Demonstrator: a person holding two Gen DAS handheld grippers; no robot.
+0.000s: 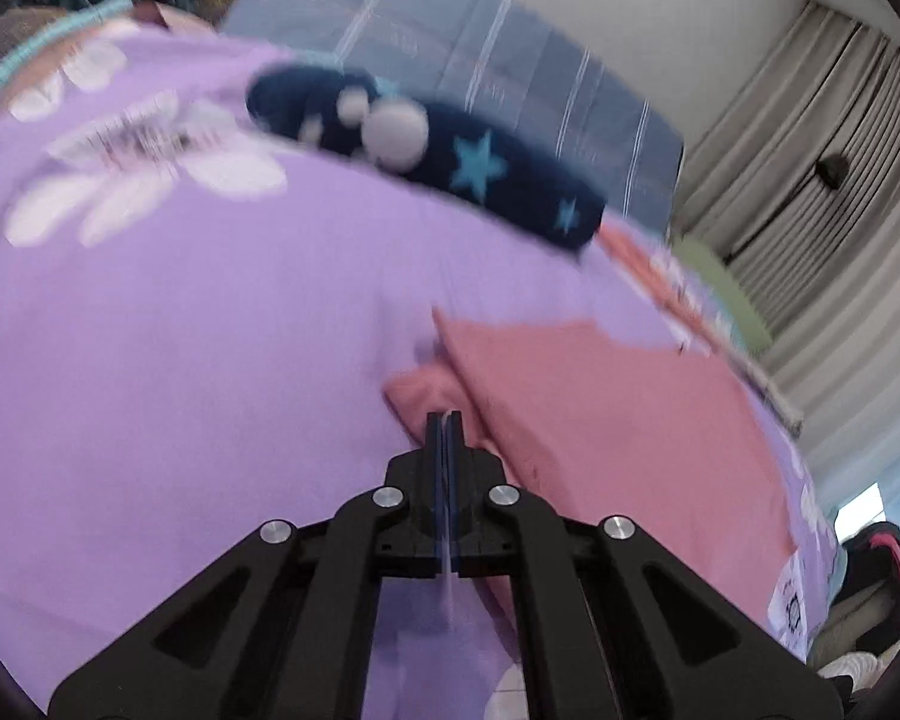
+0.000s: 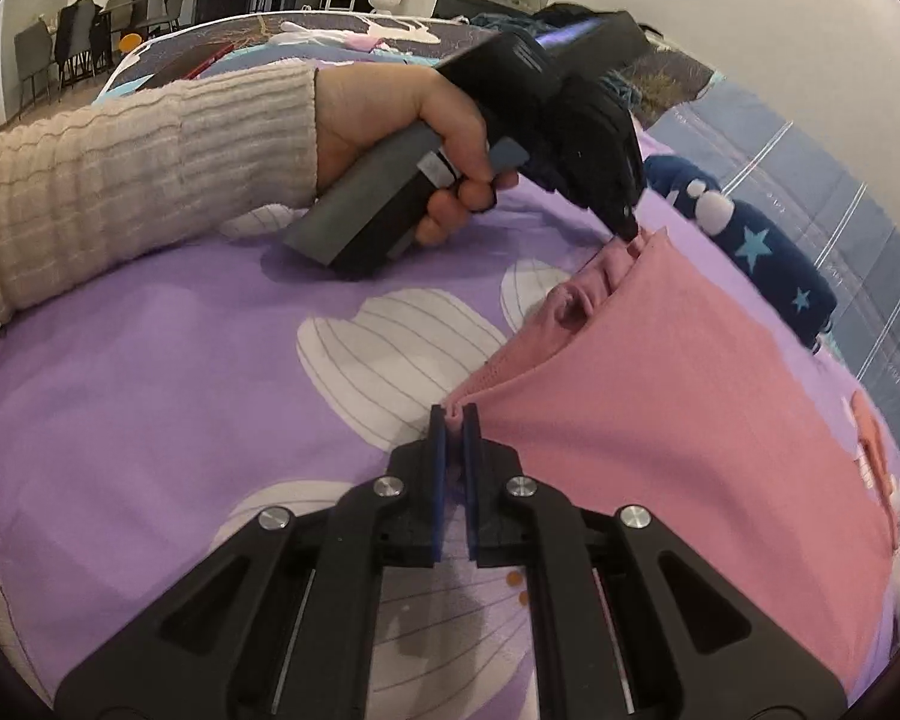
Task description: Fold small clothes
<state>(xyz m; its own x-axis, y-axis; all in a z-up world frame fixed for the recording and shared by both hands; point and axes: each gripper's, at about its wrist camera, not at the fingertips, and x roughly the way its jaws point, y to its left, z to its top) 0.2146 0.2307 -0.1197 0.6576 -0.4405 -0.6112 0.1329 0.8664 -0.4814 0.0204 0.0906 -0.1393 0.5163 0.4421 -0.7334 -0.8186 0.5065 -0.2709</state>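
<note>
Bed cover (image 2: 150, 408): a lilac sheet printed with big white flowers fills the lower left and centre of both views. It is the soft surface everything lies on, a bed rather than a worktop.

Room: the right wrist view shows dining chairs at the upper left and a white shelf unit at the top centre; the left wrist view has grey curtains (image 1: 810, 138) at the upper right. That view is blurred by motion.

Blue-grey striped cloth (image 1: 480, 78): lies at the top centre of the left view, beyond the lilac sheet.

Pink garment (image 2: 690, 420): the piece being folded, spread across the right half of the right view. Its near edge is lifted off the bed and stretched in a line between the two tools, I judge so that this edge can be carried over as one straight fold.

Navy star-print piece (image 1: 450, 162): rests on the bed just beyond the pink garment, upper centre of the left view, seemingly waiting its turn.

Left tool (image 2: 625, 233): seen at the upper right of the right view, held by a hand (image 2: 390, 132) in a cream ribbed sleeve. Its jaws are pressed together, nipping the bunched far corner of the pink edge.

Right tool (image 2: 456, 417): bottom centre of its own view, jaws nearly closed with a small fold of pink hem pinched between them.
</note>
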